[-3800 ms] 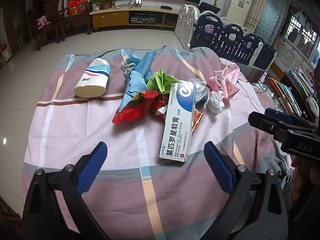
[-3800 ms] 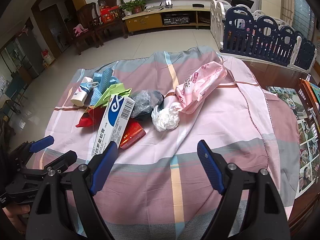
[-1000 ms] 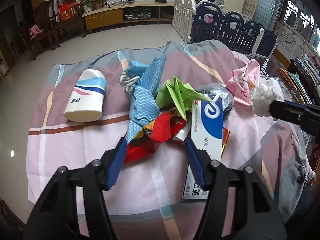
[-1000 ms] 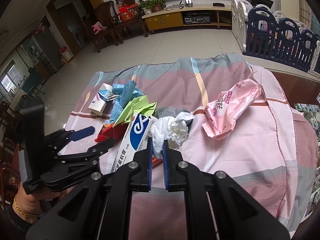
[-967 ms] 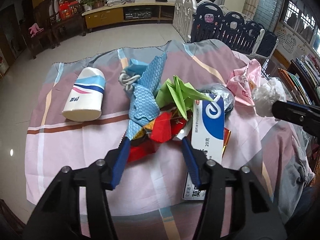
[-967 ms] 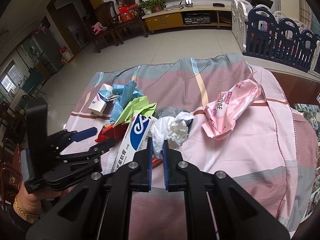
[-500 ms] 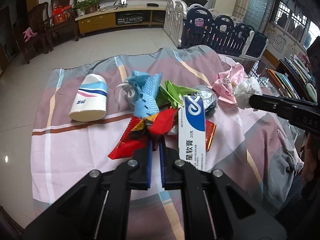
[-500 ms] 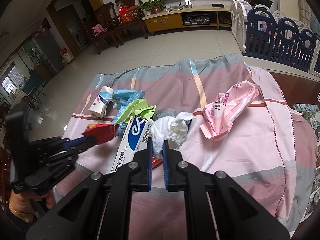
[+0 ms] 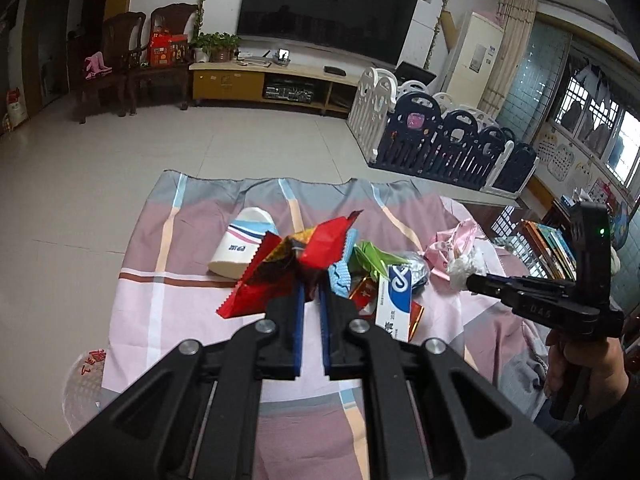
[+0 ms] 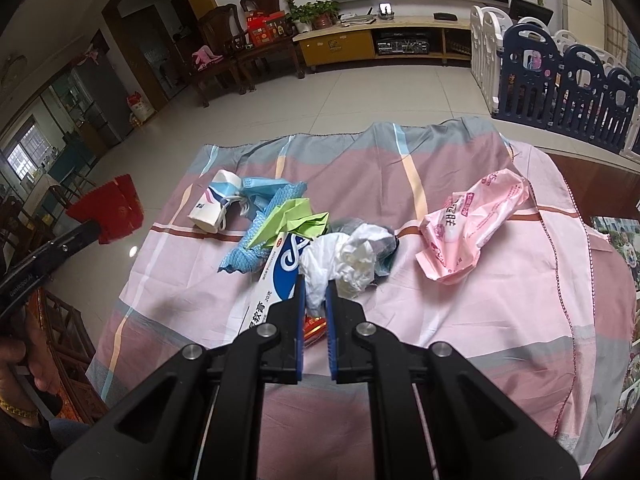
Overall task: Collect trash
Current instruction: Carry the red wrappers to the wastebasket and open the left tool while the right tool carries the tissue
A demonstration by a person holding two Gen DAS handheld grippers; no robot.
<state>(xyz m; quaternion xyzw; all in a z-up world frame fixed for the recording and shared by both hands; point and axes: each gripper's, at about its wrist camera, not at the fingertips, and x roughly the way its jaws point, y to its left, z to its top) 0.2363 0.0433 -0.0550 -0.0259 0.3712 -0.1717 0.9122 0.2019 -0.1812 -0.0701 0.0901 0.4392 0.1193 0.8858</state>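
My left gripper (image 9: 312, 292) is shut on a red foil snack wrapper (image 9: 288, 264) and holds it lifted above the table; the wrapper also shows at the left of the right wrist view (image 10: 112, 208). My right gripper (image 10: 316, 292) is shut on a crumpled white tissue (image 10: 344, 260), raised over the pile; it also shows in the left wrist view (image 9: 464, 266). On the plaid cloth (image 10: 500, 312) lie a blue-and-white ointment box (image 10: 276, 280), green folded paper (image 10: 292, 216), a blue mesh cloth (image 10: 256, 240), a paper cup (image 10: 212, 200) and a pink plastic bag (image 10: 472, 220).
A pale mesh basket (image 9: 84, 384) stands on the floor left of the table. A dark grey bag (image 10: 386, 254) lies behind the tissue. A small red packet (image 9: 366, 296) lies by the box. Books (image 9: 552, 248) and a playpen fence (image 9: 452, 148) are to the right.
The left gripper closed on the red wrapper and lifted it up and left off the pile. The right gripper stays shut on the tissue, held up.
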